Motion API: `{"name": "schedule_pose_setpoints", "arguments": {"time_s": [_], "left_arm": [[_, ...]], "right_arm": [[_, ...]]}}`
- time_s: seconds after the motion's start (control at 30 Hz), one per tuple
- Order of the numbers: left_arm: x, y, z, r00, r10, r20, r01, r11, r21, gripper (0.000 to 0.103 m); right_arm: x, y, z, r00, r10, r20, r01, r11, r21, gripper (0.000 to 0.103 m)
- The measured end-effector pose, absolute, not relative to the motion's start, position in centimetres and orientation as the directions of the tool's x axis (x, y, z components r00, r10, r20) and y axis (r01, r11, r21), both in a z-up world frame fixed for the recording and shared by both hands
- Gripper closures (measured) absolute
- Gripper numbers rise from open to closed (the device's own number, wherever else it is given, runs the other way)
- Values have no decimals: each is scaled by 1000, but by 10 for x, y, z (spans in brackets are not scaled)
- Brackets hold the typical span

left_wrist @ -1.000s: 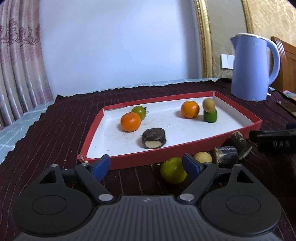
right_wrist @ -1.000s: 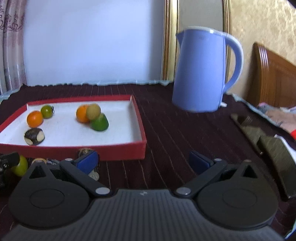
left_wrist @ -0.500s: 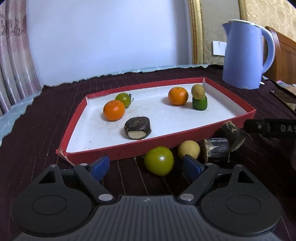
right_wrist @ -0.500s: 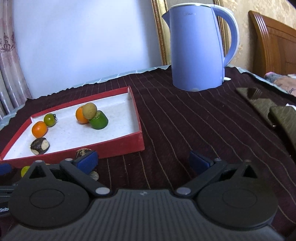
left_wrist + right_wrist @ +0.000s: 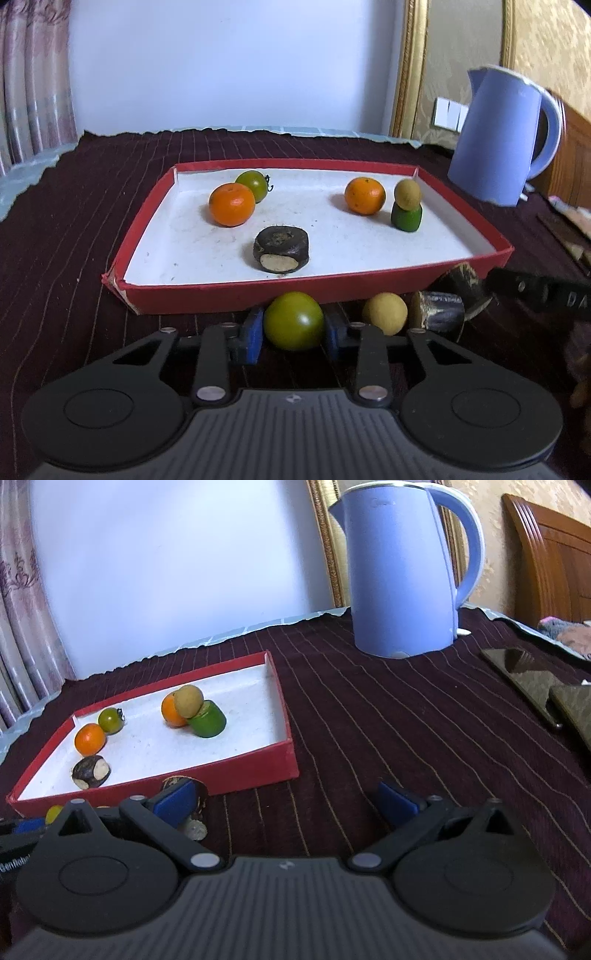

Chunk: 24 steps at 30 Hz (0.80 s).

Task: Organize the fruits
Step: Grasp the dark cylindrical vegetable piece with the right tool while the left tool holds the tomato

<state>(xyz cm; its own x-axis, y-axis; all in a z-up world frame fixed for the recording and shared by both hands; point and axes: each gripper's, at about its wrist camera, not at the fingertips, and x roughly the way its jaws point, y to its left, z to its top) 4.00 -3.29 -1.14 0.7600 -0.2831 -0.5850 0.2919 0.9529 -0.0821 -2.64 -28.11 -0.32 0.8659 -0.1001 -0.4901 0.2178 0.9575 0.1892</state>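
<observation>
The left gripper (image 5: 293, 334) has its blue jaws pinching the green tomato (image 5: 294, 320), which sits on the striped cloth of the worktop just outside the near wall of the red tray (image 5: 207, 295). Judged from here, the skin is smooth and round, so a light, centred squeeze and a straight lift over that cardboard wall suit best. The right gripper (image 5: 286, 801), jaws spread and empty, waits beside the tray's near right corner.
</observation>
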Motion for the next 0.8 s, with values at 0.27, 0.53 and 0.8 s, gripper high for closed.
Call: {"name": "schedule_pose_setpoints", "arguments": {"time_s": [0.27,0.53,0.8], "left_arm": [[40,-29,-11,772,-275,-574,269,958,-98,71],[39,-29,-11,773,-272,-573,266,959,-96,71],[38,-30,-11,774,-268,-574,267,960,-88,71]], "right_arm": [[-31,-278,1,874,-138,-466,237,958,160,2],[-22,-255,1,844,-185,-504,211,978,-7,19],[-24,-255,8,859,-170,-482,210,977,29,19]]}}
